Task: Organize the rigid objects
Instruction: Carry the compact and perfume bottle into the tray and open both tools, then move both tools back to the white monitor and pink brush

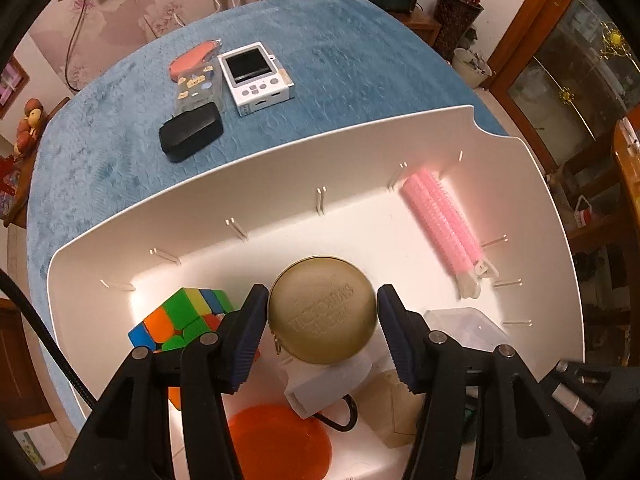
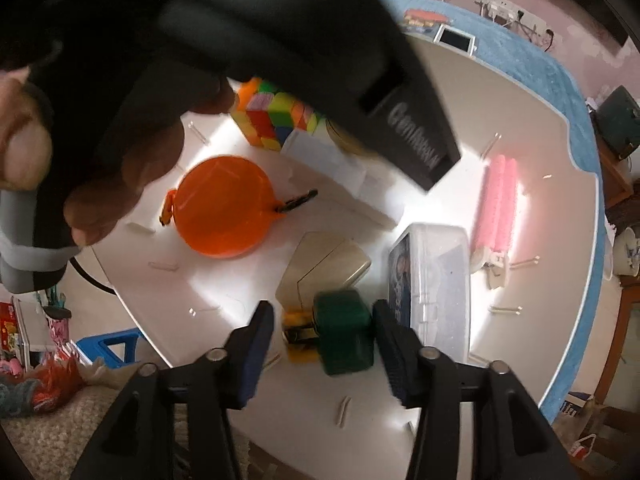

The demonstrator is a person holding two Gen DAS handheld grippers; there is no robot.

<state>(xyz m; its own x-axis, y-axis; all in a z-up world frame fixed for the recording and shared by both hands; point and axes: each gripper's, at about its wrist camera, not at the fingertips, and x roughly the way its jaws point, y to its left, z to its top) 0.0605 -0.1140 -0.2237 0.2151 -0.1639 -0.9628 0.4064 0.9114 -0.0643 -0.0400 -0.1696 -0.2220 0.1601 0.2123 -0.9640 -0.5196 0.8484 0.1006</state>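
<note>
Both tongs point down into a white bin (image 1: 280, 184) that sits on a worktop covered in blue cloth (image 1: 120, 152). Left tongs (image 1: 318, 320) straddle a round gold tin (image 1: 323, 310): left pad sits just beside the tin's edge, right pad looks touching or nearly so, can't tell if it's actually pinched; the tin rests on top of a white box (image 1: 320, 388) inside the bin. Right tongs (image 2: 324, 332) stand open around a dark green block (image 2: 346, 330) on the bin floor, clear gap on the left side, right pad close to the block, yellow piece (image 2: 298, 332) stuck to its left side. Also in the bin: colour cube (image 1: 180, 316) at left, orange round case (image 2: 224, 208), pink ridged hair roller (image 1: 442, 220) by the right wall, clear plastic box (image 2: 434, 288), tan angular box (image 2: 324, 264). Out on the blue cloth, behind the bin: black case (image 1: 191, 131), clear printed pouch (image 1: 199, 86), pinkish-orange item (image 1: 190, 60), white handheld with screen (image 1: 256, 76), all bunched together. In the right wrist view a person's hand (image 2: 60, 152) and the black body of the other tool fill the upper left, blurred.
</note>
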